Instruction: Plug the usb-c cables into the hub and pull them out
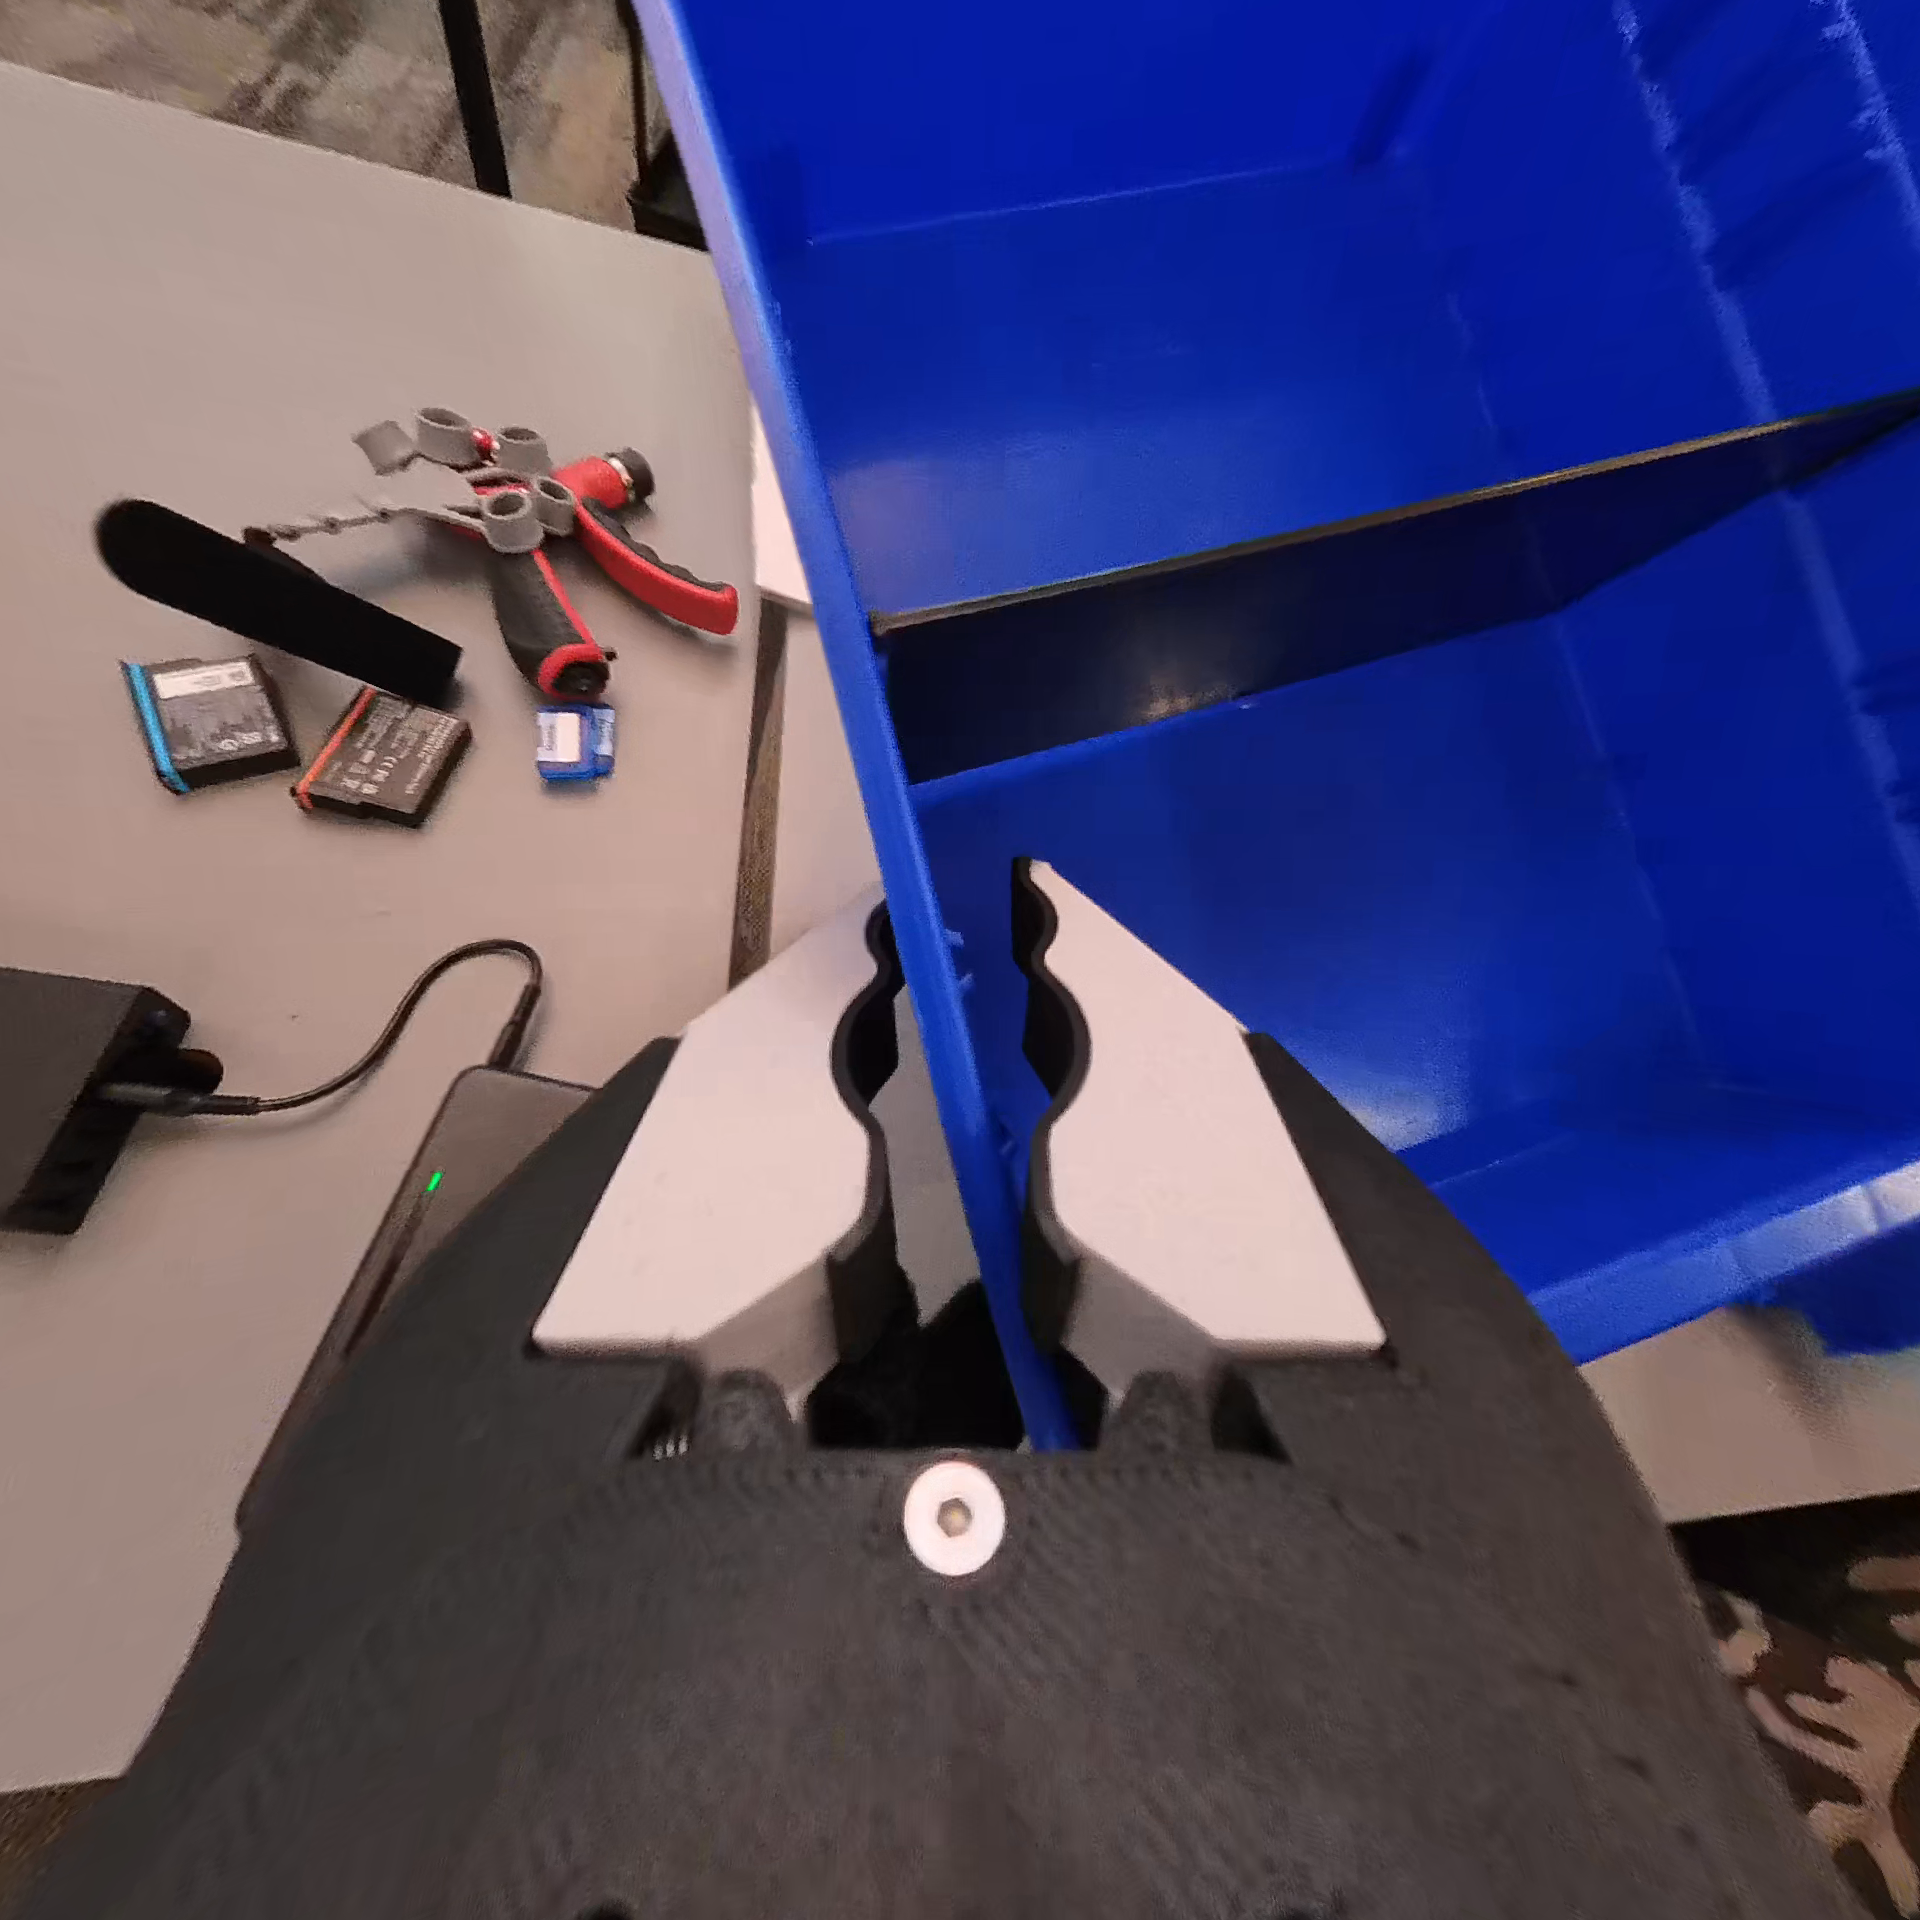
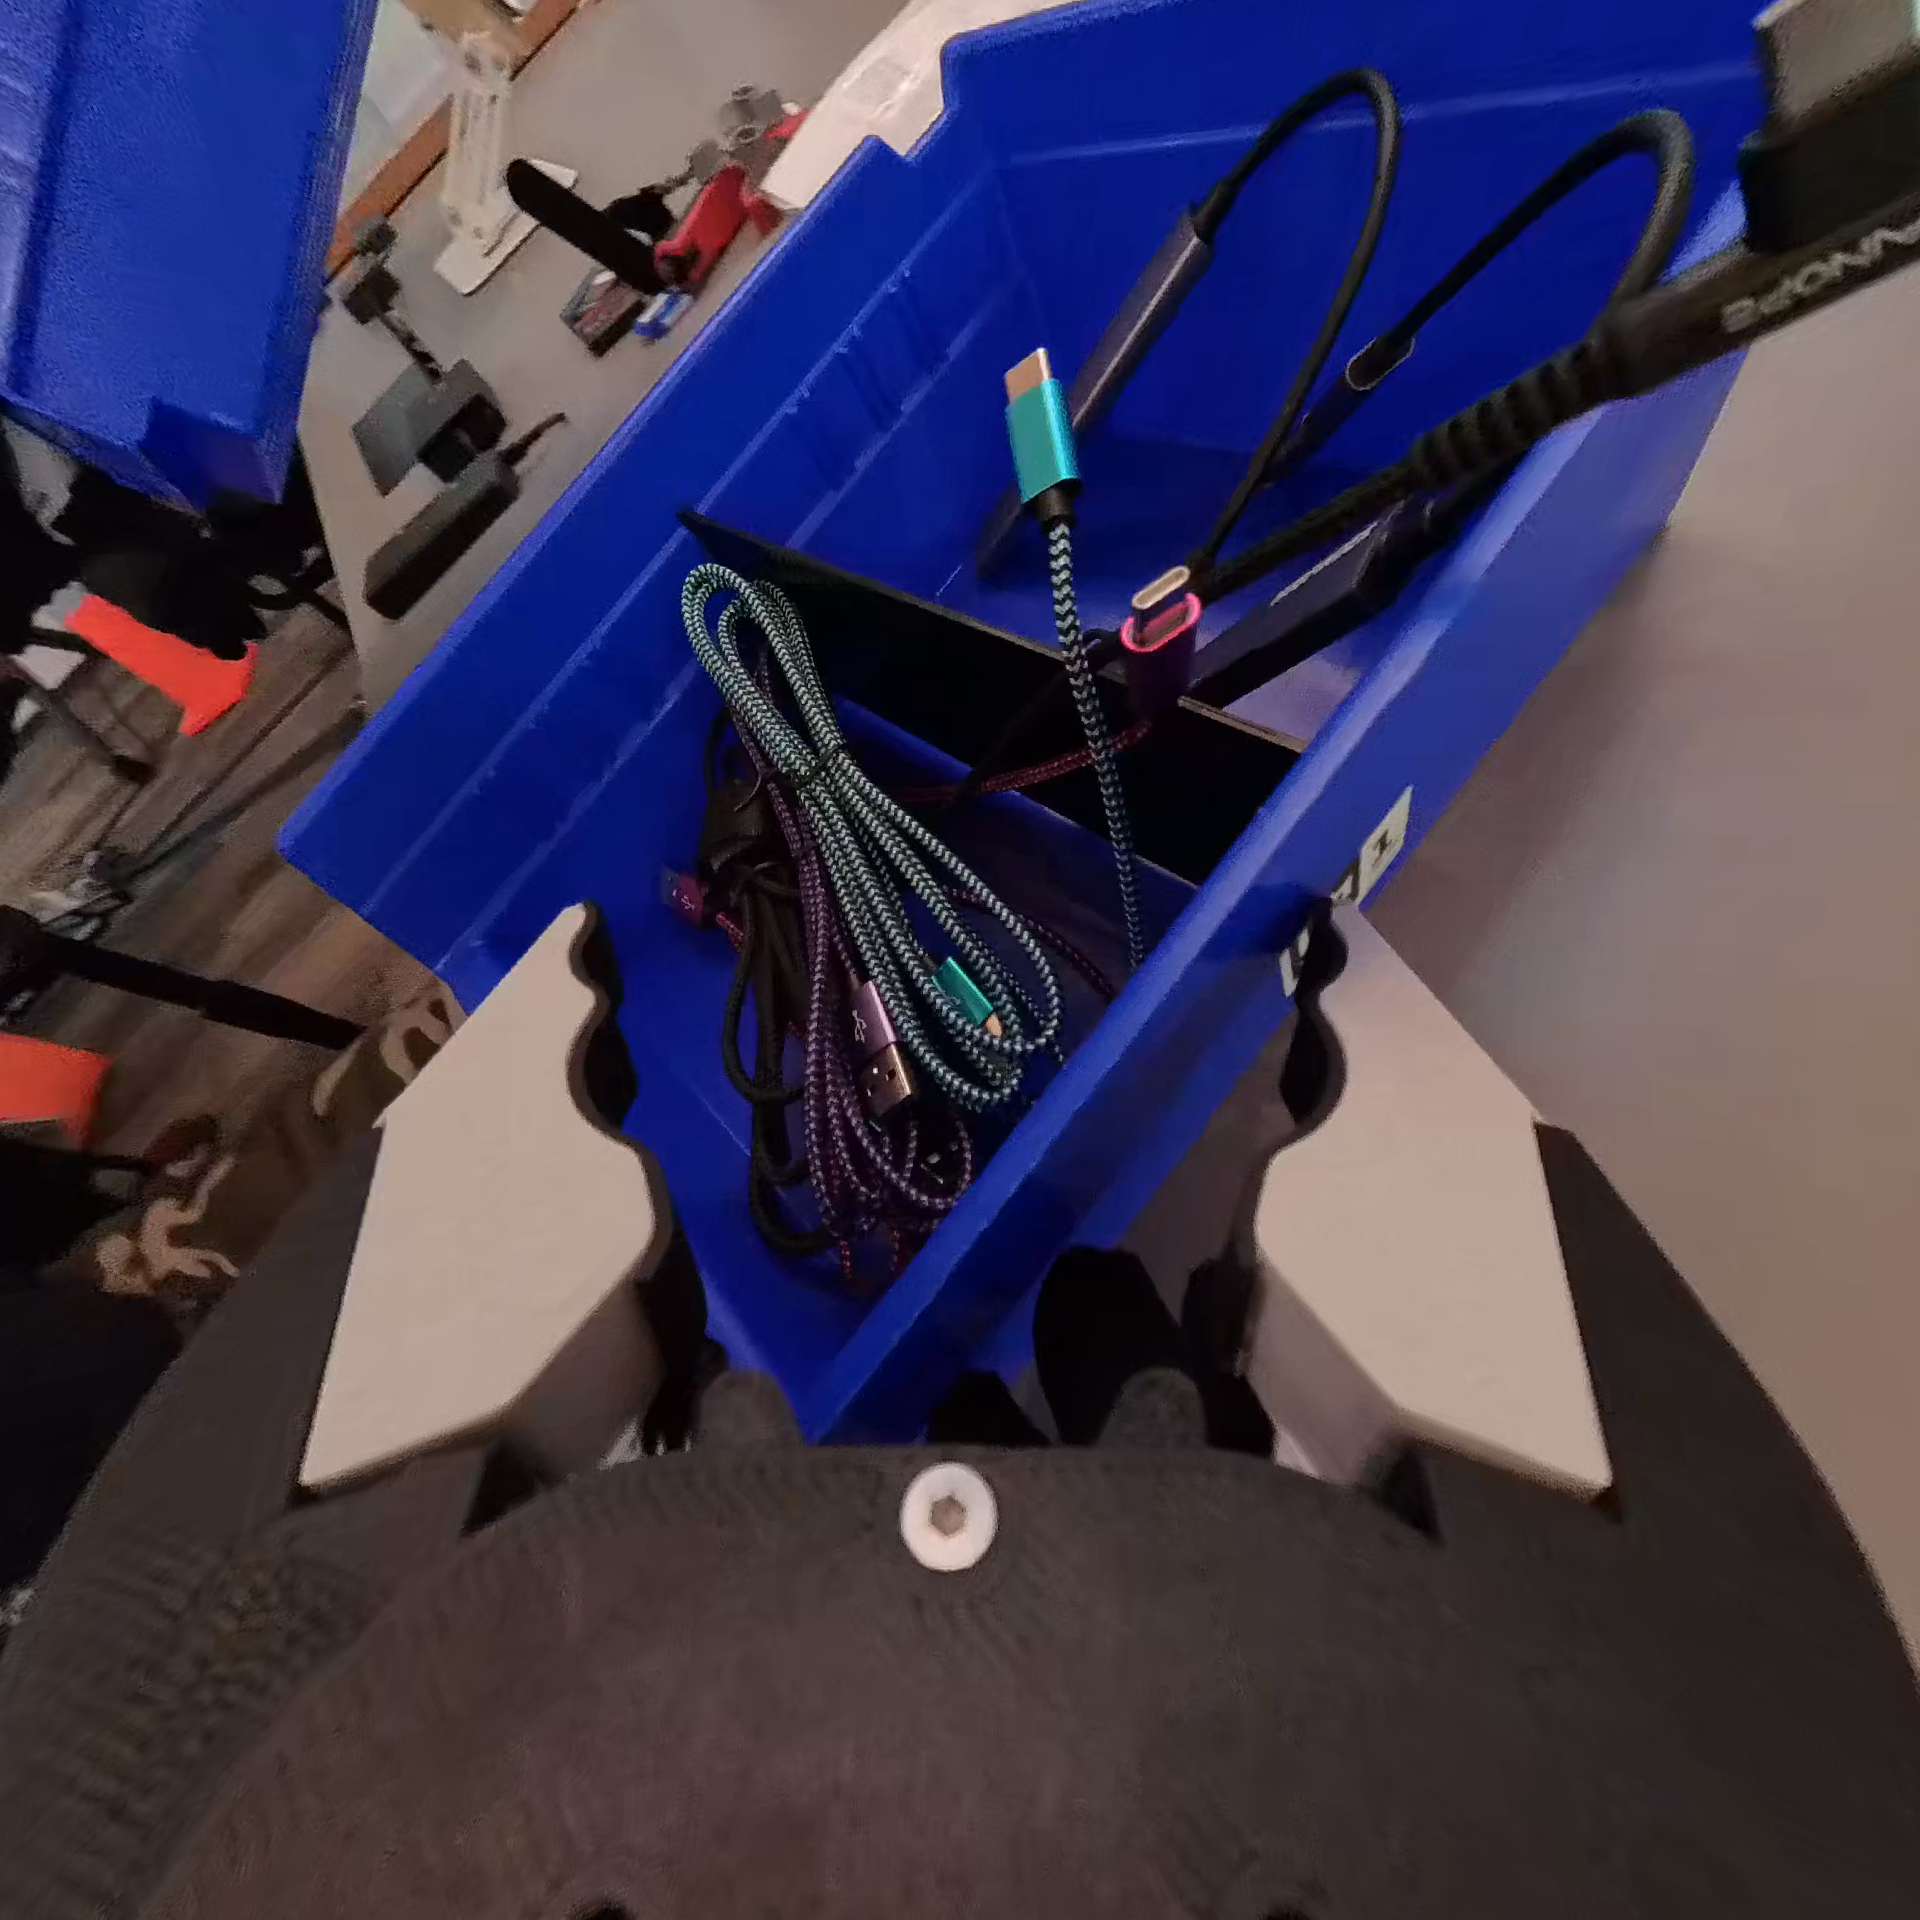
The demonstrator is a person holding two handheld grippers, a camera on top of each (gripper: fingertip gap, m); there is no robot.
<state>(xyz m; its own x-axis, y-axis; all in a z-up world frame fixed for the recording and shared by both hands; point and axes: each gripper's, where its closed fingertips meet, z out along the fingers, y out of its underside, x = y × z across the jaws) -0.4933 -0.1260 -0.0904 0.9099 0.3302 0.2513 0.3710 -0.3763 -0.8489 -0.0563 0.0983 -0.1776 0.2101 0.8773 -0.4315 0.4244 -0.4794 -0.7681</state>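
In the right wrist view a blue bin [image 2: 623, 623] with a black divider holds the cables. A teal braided USB-C cable's plug [image 2: 1044, 436] stands up over the divider, with a purple-and-pink USB-C plug [image 2: 1158, 644] beside it. A coil of teal, purple and black cables [image 2: 883, 935] lies in the near compartment. A grey hub [image 2: 1138, 301] with a black lead lies in the far compartment. My right gripper [image 2: 956, 935] is open, its jaws standing either side of the bin's near corner. My left gripper [image 1: 951, 904] is shut on the side wall of an empty blue bin [image 1: 1247, 364].
On the grey table in the left wrist view lie a black hub [image 1: 62, 1101] cabled to a grey adapter [image 1: 488, 1132] with a green light, two batteries [image 1: 208, 722], a red-handled tool [image 1: 582, 551] and a blue card [image 1: 574, 740]. The empty bin [image 2: 156, 208] shows at the right view's upper left. My hands' fingertips stand some 50 centimeters from each other.
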